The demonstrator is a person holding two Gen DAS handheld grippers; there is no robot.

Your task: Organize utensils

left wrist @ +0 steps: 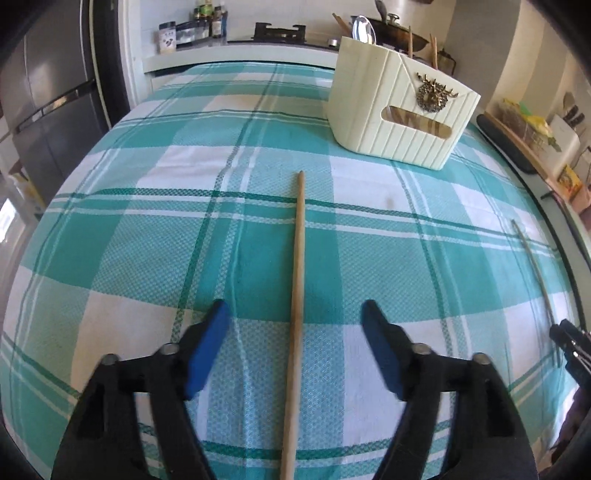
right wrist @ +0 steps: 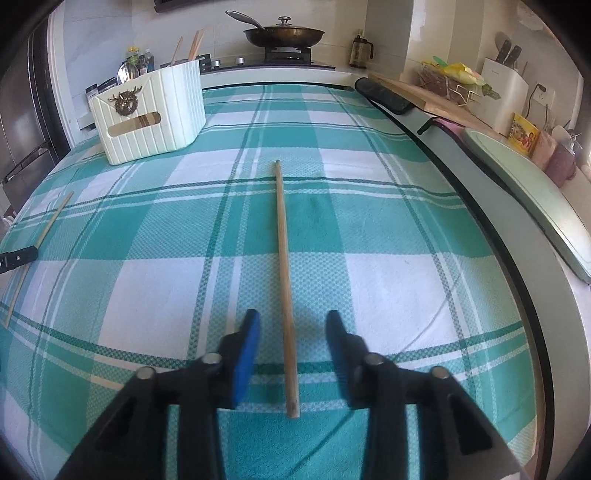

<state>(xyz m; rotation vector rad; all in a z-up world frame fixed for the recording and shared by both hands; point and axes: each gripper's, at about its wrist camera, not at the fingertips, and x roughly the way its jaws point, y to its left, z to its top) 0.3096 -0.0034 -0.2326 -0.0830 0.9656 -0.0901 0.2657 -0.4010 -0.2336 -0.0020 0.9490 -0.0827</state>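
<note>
Two wooden chopsticks lie on a teal plaid cloth. In the left wrist view, one chopstick (left wrist: 297, 295) runs between the open jaws of my left gripper (left wrist: 293, 314). In the right wrist view, the other chopstick (right wrist: 285, 288) lies between the open jaws of my right gripper (right wrist: 291, 325), its near end just ahead of the camera. Neither gripper touches its chopstick. A cream utensil holder (left wrist: 399, 107) with a brass deer badge stands at the far side, holding a spoon and chopsticks; it also shows in the right wrist view (right wrist: 155, 110). Each view catches the other chopstick (left wrist: 532, 266) (right wrist: 40, 240) and gripper tip (left wrist: 569, 339) (right wrist: 18, 256) at its edge.
A counter with a stove and lidded pan (right wrist: 284, 35) runs behind the table. A grey fridge (left wrist: 48, 110) stands at the left. A cutting board (right wrist: 424, 99), a knife block (right wrist: 506, 88) and jars line the right counter. The table's right edge (right wrist: 498, 236) curves close by.
</note>
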